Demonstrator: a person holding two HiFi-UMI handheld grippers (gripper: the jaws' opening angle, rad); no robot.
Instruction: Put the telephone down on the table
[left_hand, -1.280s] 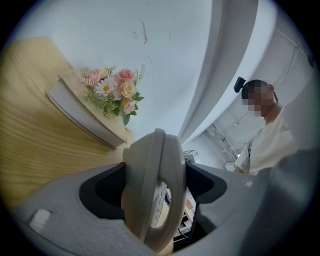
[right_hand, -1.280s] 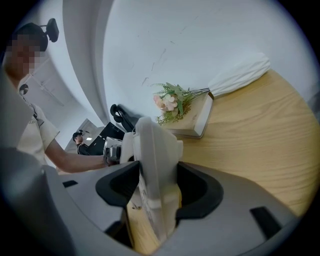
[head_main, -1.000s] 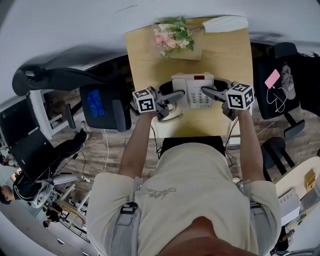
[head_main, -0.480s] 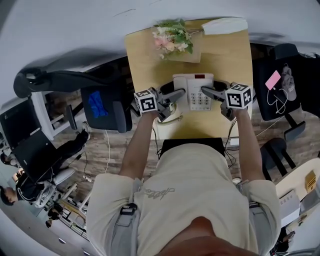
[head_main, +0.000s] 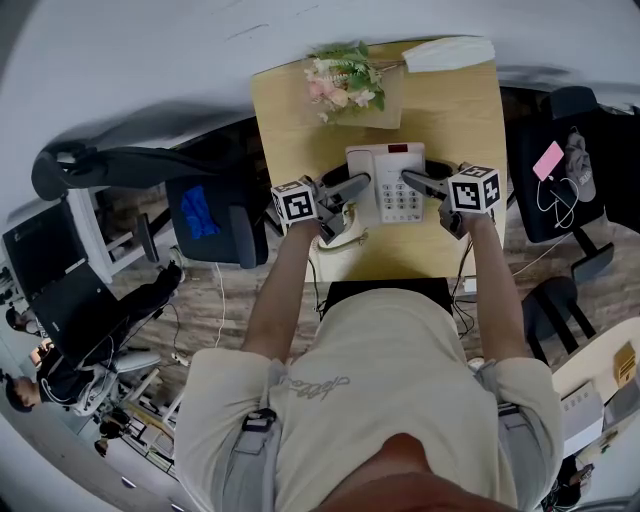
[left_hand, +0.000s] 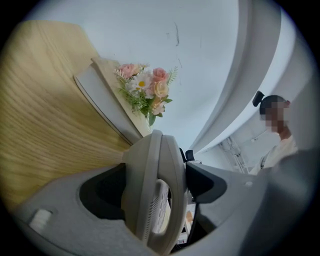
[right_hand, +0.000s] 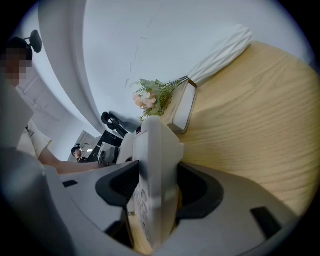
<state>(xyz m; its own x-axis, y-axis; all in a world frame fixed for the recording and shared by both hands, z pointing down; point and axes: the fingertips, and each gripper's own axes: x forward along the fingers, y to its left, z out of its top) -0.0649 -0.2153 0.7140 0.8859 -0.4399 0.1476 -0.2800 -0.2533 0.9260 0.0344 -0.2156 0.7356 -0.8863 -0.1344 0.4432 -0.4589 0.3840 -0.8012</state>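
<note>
A white telephone with a red display and a grey keypad is over the near half of the wooden table. My left gripper is shut on its handset at the telephone's left side. My right gripper is shut on the right edge of the telephone's body, with the keypad buttons showing beside the jaw. A coiled cord hangs near the left gripper. I cannot tell whether the telephone rests on the table or hangs just above it.
A bunch of pink and white flowers lies on a flat box at the table's far side, with a white wrapped bundle at the far right corner. Office chairs stand left and right of the table.
Almost nothing differs: both grippers keep their hold and have drifted only slightly, with the telephone at nearly the same place.
</note>
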